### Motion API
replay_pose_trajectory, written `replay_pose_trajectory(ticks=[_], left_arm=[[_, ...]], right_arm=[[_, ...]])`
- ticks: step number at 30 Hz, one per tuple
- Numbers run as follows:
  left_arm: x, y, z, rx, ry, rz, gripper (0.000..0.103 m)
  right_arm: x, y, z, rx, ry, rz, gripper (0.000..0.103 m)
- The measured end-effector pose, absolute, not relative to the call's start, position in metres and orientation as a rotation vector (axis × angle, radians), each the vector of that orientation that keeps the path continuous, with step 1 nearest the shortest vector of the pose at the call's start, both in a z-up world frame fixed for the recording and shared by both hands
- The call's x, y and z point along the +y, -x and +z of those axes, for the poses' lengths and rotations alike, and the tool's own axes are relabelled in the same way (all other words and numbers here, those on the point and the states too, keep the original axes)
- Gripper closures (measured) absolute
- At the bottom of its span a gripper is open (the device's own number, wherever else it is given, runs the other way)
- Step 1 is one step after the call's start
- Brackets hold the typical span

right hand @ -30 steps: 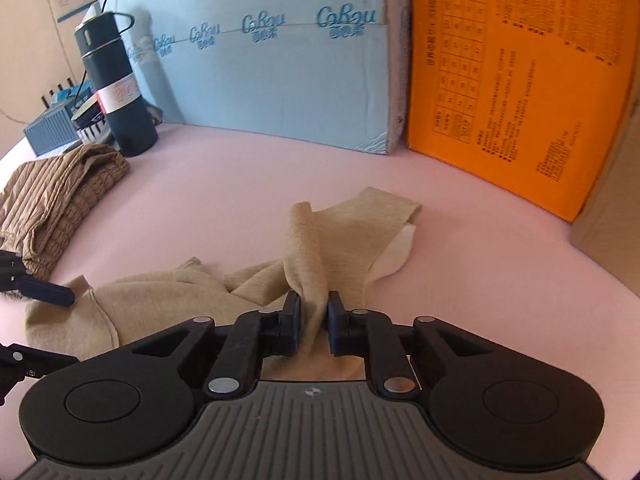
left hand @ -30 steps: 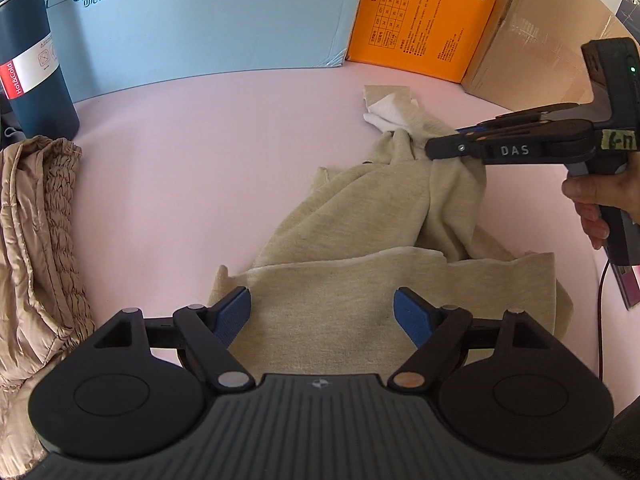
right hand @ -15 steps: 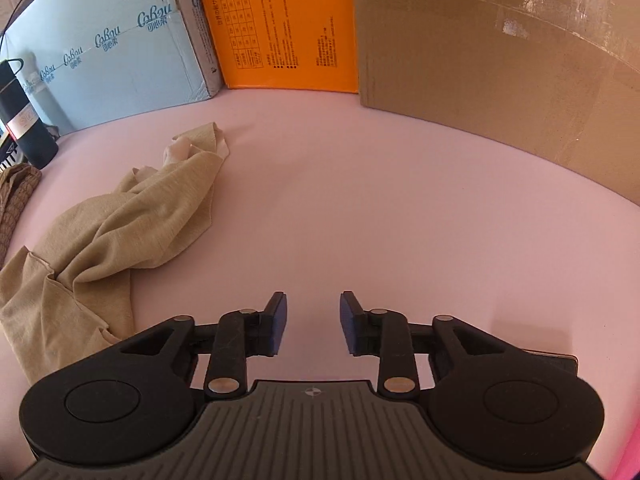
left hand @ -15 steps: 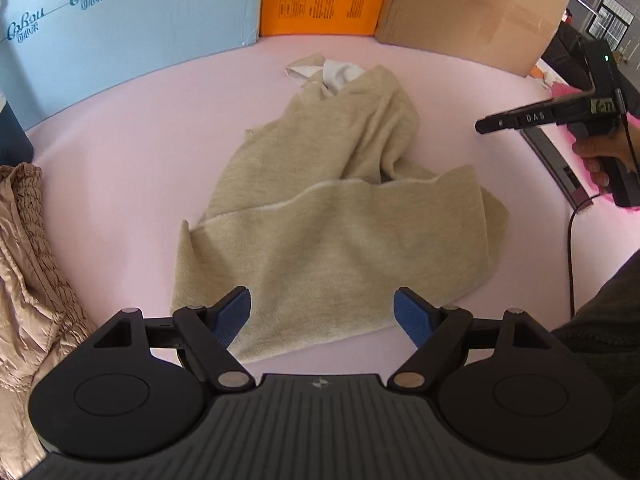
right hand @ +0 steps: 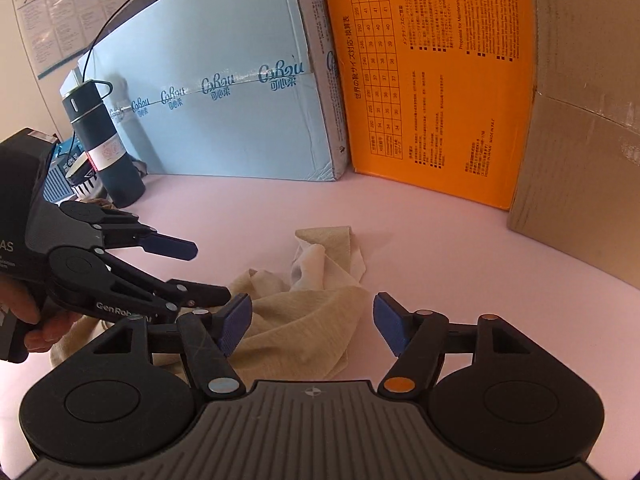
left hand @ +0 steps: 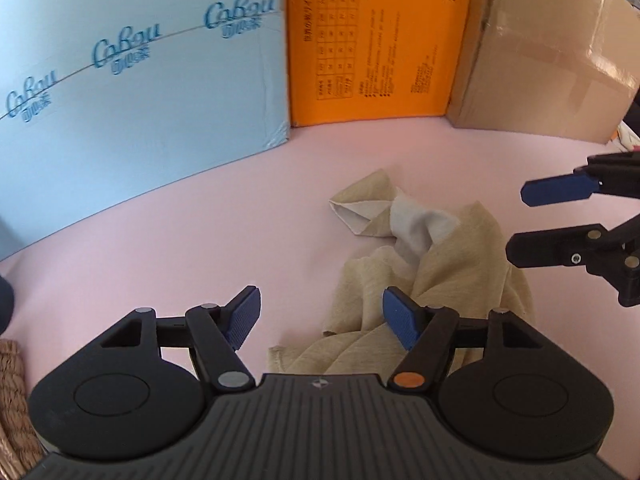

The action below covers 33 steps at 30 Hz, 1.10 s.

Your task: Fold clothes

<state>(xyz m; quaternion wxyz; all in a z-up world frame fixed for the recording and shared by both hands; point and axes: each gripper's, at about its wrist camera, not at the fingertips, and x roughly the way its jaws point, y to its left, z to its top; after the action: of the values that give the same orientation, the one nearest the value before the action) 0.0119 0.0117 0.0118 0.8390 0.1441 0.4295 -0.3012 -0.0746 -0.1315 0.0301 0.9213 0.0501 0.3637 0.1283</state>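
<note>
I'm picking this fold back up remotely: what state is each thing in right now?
Left tool: open, holding nothing.
Right tool: open, holding nothing.
Beige garment: crumpled on the pink table, not folded, pale lining showing.
Dark bottle: upright, capped.
Ribbed tan cloth: bunched at the left edge.

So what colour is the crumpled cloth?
Beige cloth, whitish inside; clearest in the left wrist view.
</note>
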Motion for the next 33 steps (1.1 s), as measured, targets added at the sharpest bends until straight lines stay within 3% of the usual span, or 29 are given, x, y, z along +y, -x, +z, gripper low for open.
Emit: replay_pose_trajectory(ticks=[3, 4, 5, 7, 9, 16, 17, 19, 20, 21, 22, 25, 33], left_arm=[[0.001, -0.011, 0.003, 0.944, -0.321, -0.687, 0.039], [0.001, -0.010, 0.002, 0.953, -0.305, -0.703, 0.047], [0.001, -0.010, 0.003, 0.962, -0.285, -0.726, 0.066], [0.004, -0.007, 0.007, 0.955, -0.242, -0.755, 0.088], [0.010, -0.004, 0.013, 0.947, -0.192, -0.745, 0.092], [0.019, 0.008, 0.019, 0.928, -0.129, -0.703, 0.093], [0.019, 0.008, 0.018, 0.933, -0.124, -0.695, 0.093], [0.022, 0.007, 0.018, 0.936, -0.111, -0.668, 0.093], [0.024, 0.006, 0.020, 0.933, -0.103, -0.651, 0.093], [0.027, 0.005, 0.021, 0.929, -0.094, -0.635, 0.093], [0.030, 0.005, 0.023, 0.920, -0.085, -0.615, 0.093], [0.041, 0.007, 0.037, 0.857, -0.065, -0.551, 0.093], [0.073, 0.039, 0.099, 0.579, -0.049, -0.430, 0.093]], right_arm=[[-0.137, 0.076, 0.024, 0.753, -0.121, 0.257, 0.037], [-0.140, 0.077, 0.022, 0.754, -0.127, 0.254, 0.037], [-0.143, 0.078, 0.020, 0.748, -0.137, 0.253, 0.037], [-0.147, 0.078, 0.018, 0.729, -0.148, 0.243, 0.032], [-0.147, 0.061, 0.019, 0.713, -0.135, 0.242, 0.022], [-0.131, -0.014, 0.007, 0.741, -0.077, 0.264, 0.022], [-0.125, -0.027, 0.000, 0.773, -0.068, 0.271, 0.025], [-0.116, -0.039, -0.009, 0.817, -0.039, 0.294, 0.046], [-0.113, -0.041, -0.011, 0.825, -0.017, 0.301, 0.062], [-0.109, -0.043, -0.013, 0.833, 0.004, 0.307, 0.087], [-0.106, -0.045, -0.015, 0.841, 0.026, 0.314, 0.096], [-0.116, -0.031, -0.002, 0.805, -0.041, 0.298, 0.097], [-0.150, 0.057, 0.096, 0.478, -0.079, 0.182, 0.097]])
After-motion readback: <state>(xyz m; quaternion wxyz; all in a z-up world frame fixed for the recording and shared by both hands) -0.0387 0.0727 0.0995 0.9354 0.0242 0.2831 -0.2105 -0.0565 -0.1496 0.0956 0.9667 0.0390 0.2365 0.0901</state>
